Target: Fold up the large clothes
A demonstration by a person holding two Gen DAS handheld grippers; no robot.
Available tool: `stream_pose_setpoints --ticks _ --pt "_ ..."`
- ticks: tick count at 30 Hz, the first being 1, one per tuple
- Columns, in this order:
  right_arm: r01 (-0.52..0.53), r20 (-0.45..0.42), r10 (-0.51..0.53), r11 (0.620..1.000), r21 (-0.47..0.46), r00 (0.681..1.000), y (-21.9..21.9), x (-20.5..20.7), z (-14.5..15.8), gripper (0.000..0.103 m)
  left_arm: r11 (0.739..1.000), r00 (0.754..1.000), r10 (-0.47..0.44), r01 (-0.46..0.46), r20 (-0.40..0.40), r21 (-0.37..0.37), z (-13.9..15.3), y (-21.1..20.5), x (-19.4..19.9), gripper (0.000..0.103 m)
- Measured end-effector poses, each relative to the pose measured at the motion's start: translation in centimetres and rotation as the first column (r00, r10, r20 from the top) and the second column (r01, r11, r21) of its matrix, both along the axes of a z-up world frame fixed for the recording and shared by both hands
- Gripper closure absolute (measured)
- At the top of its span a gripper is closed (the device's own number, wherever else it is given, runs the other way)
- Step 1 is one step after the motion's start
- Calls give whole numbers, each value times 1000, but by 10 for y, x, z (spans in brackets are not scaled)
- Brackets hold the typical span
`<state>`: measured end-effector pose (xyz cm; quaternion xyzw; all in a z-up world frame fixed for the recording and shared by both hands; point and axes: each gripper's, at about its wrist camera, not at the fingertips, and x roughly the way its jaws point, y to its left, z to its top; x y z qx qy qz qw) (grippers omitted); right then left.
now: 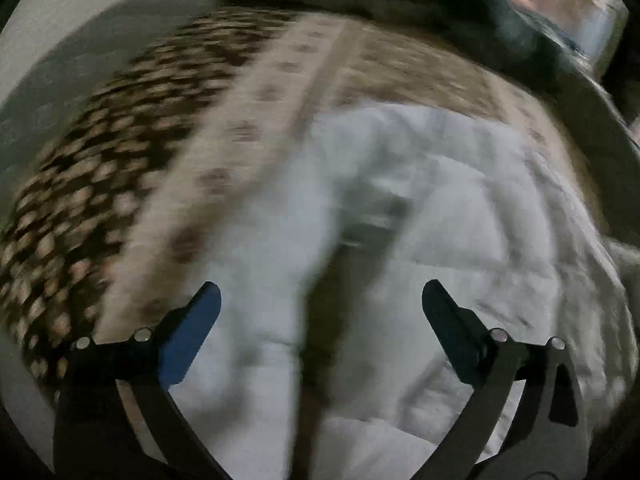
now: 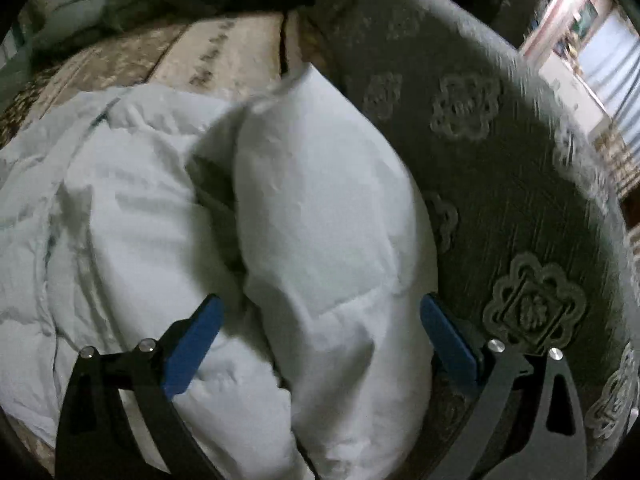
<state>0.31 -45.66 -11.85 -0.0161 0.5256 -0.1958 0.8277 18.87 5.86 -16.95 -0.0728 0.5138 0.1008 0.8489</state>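
Nearest the lens, a puffy white quilted down jacket (image 2: pixel 320 216) is lying bunched on a beige patterned bed cover (image 2: pixel 236 60), one padded fold bulging up between the right gripper (image 2: pixel 320 320) and its blue fingers (image 2: pixel 192 352), which are standing wide apart, gripping nothing. The left gripper (image 1: pixel 320 308) is hovering above the jacket (image 1: pixel 420 208), fingers (image 1: pixel 190 336) likewise spread and empty; that view is blurring. A grey embossed floral headboard (image 2: pixel 500 184) is curving beside the jacket.
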Motion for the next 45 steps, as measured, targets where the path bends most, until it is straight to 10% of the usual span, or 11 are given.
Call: stream_pose_setpoints --ticks 8,15,23,28,34,41,45 --pt "8 20 -11 994 104 1000 3 -3 -2 4 995 974 53 -33 -220 93 -67 36 -43 6" --pt "-118 103 105 984 130 989 54 -22 24 4 986 921 -121 154 -371 63 -98 36 -95 3" --pt "-135 192 102 977 165 976 69 -32 50 4 977 953 -204 184 -225 -109 -73 44 -117 80" --pt "-140 236 103 979 146 966 76 -35 60 4 984 998 -58 63 35 -167 -5 60 -120 82" --pt "-149 308 87 971 186 948 76 -33 75 4 930 953 -150 226 263 -291 65 -21 -98 83" --pt "-184 249 141 971 156 958 87 -11 54 4 822 872 -372 469 318 -324 89 -196 -40 78" --pt "-158 257 107 970 184 960 80 -3 47 4 828 889 -380 450 255 -334 64 -256 -1 62"
